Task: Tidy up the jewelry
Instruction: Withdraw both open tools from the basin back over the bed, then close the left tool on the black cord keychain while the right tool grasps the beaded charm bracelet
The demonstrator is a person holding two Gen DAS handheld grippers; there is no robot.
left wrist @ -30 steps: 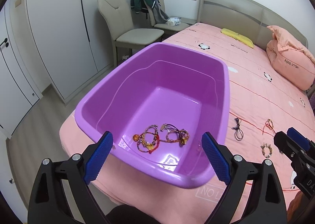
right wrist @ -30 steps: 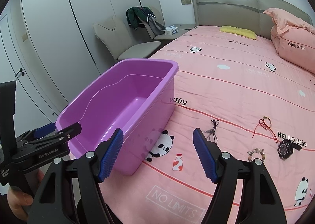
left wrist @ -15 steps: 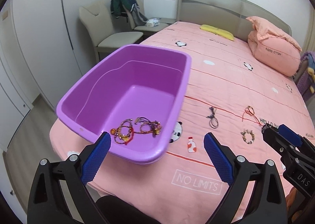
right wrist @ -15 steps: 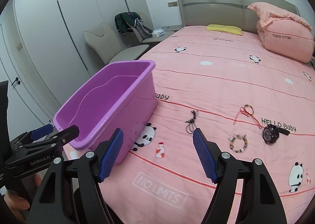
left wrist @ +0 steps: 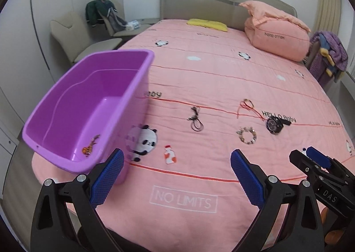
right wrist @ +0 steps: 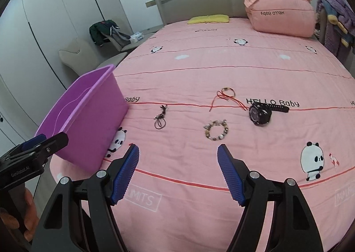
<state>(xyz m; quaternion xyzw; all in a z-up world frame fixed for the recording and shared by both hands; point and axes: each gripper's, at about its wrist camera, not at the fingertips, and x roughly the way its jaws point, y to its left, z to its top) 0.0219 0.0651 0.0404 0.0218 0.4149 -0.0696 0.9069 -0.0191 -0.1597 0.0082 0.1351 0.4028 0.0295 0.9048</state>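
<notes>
Both empty and spread wide: left gripper, right gripper. Right of purple bin: black cord, beaded bracelet, red string, watch. Risk: pinching thin cord together with bedsheet, or slipping.

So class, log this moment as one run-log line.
left hand-held gripper open | right hand-held gripper open | tub holds some jewelry | cord, bracelet, watch on bed

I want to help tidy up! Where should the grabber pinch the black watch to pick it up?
Probably pinch the black watch across its round case, coming straight down from above with the right gripper. The case is the thickest part lying on the pink bedspread; the strap sticking out to its right looks thin and flat, harder to catch.
</notes>
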